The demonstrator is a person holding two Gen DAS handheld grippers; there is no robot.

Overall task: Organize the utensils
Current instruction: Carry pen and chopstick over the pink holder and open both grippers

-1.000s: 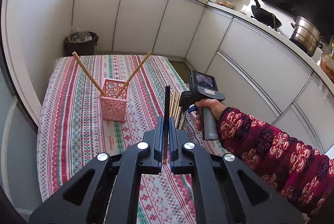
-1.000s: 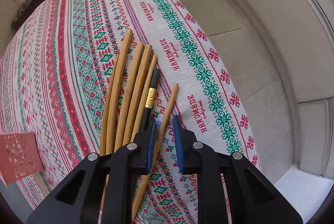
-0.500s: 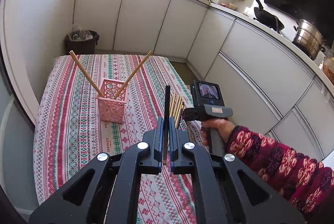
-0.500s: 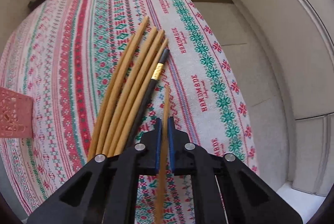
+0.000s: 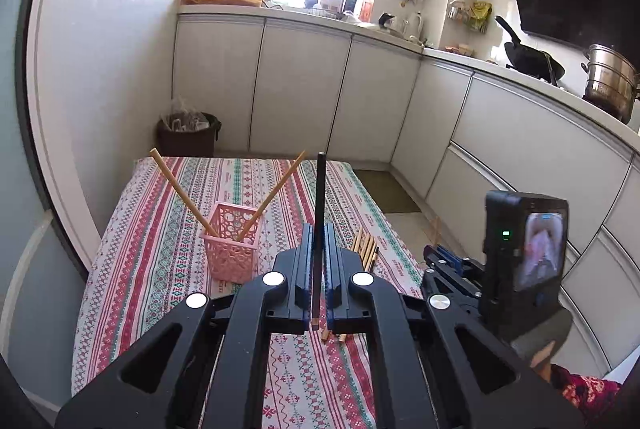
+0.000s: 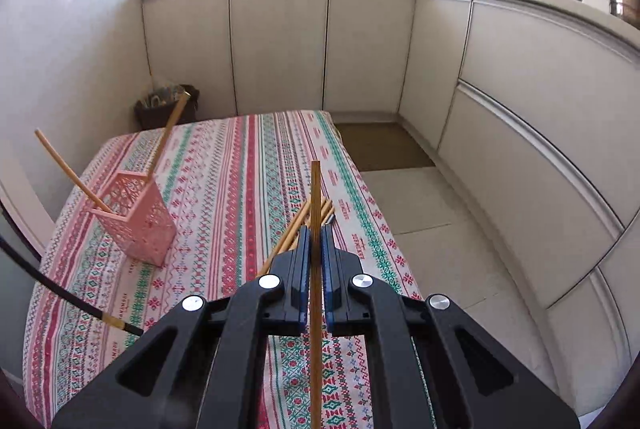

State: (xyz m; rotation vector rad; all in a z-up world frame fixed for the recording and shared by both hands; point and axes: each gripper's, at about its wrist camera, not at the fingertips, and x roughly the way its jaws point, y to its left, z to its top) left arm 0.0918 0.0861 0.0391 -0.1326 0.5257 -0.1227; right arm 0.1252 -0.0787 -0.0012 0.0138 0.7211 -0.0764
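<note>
Mid-transfer: left gripper (image 5: 318,261) clamped on black chopstick (image 5: 320,197), right gripper (image 6: 316,261) on bamboo chopstick (image 6: 315,213). Next, probably tipping each down into pink basket (image 6: 136,225).

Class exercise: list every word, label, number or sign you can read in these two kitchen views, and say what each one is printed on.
"HANDMADE": repeated in red along the stripes of the tablecloth, clearest just right of the chopsticks lying on it.
Smaller line under each "HANDMADE": too small to read.
Bottles and packets on the counter: labels blurred.
Camera screen on the right tool: no legible text.
</note>
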